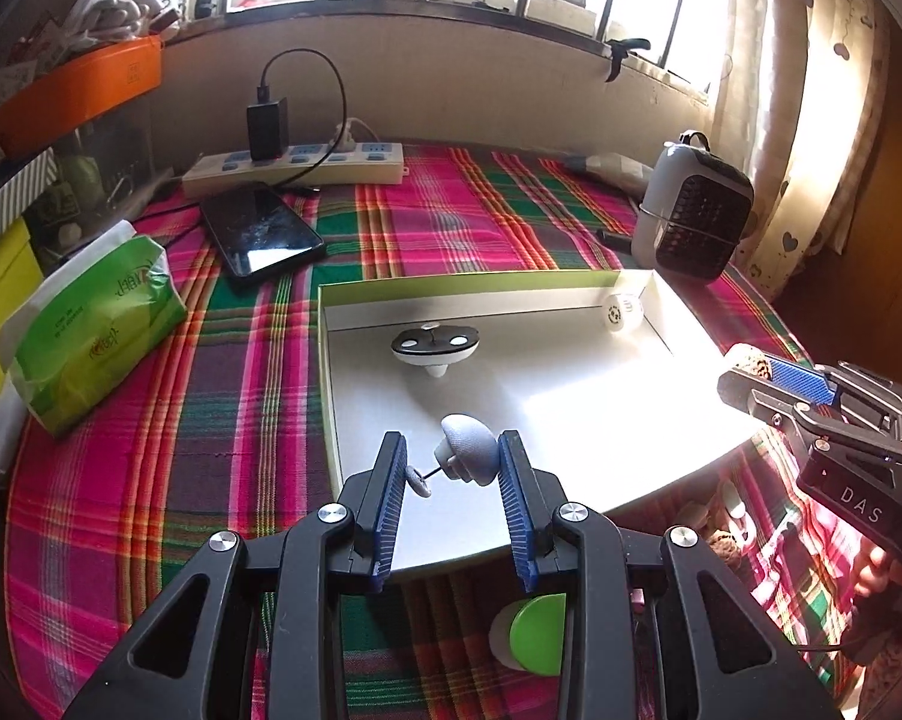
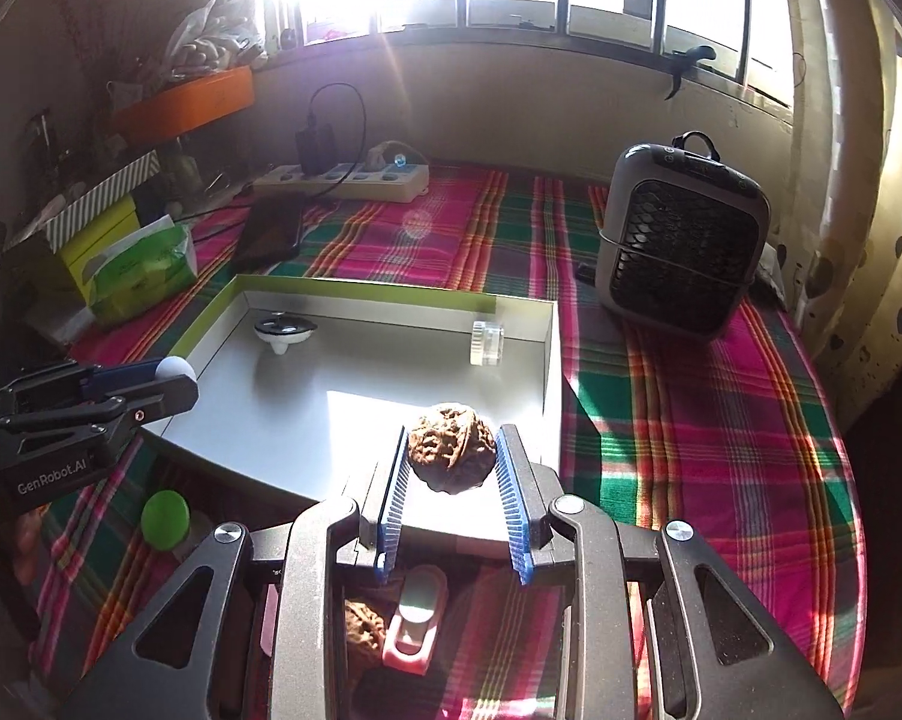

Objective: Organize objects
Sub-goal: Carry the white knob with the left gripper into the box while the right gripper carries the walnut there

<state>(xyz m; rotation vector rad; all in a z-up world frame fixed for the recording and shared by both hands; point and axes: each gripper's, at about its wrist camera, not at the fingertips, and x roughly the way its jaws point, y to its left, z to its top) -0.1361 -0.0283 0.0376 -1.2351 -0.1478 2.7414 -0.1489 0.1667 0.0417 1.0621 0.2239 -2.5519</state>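
Two tools are in use, each closed on one item above the near edge of a shallow white tray with a green outer rim, which sits on a plaid-covered surface. Left tool: blue ribbed pads grip a smooth grey-white mushroom-shaped spinning top, lying sideways with its thin pin and small disc toward the left pad. Right tool: pads clamp a brown walnut with a deeply wrinkled shell. Inside the tray lie two items — a black-and-white disc-shaped top near the far wall, upright on its point, and one pale object in the far right corner, reading as a round ball from the left wrist view and as a clear ridged cylinder from the right. Only the right wrist view shows a second walnut and a pink holder on the cloth below the tool; both views show one green-capped round item. Beyond the tray: one dark phone, one white power strip, one green tissue pack, one grey grilled fan.
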